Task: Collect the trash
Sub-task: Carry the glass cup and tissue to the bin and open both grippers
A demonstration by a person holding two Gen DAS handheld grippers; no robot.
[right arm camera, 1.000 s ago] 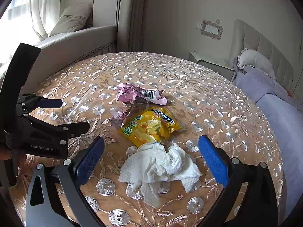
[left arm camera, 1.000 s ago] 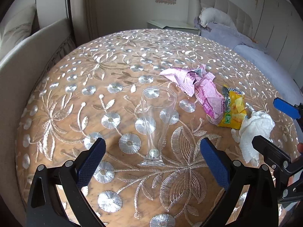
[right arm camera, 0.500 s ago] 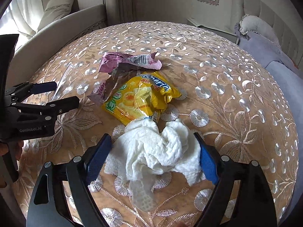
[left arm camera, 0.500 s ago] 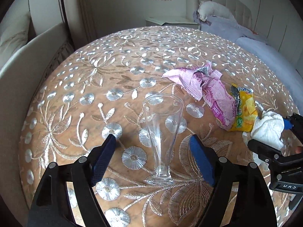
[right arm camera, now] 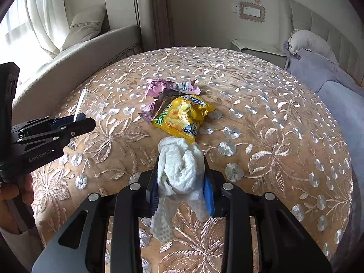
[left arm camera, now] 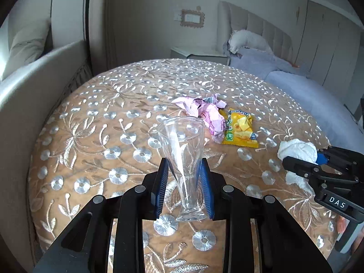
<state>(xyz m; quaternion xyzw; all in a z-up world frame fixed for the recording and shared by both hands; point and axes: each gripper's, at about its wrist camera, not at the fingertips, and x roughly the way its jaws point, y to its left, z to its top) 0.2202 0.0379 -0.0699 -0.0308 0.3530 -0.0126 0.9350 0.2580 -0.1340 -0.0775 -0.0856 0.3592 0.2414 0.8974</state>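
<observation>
Both jaws now closed: left gripper clamped on glass, right gripper on tissue, near table edge. Ready for lifting; wrappers remaining farther back.

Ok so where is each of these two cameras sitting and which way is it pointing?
Left wrist: on the left gripper, looking along its jaws, shut on the clear glass; the right gripper shows at right.
Right wrist: on the right gripper, jaws shut on the white tissue; the left gripper and a hand show at left.
Shared: the embroidered table, yellow snack bag, pink wrapper.
</observation>
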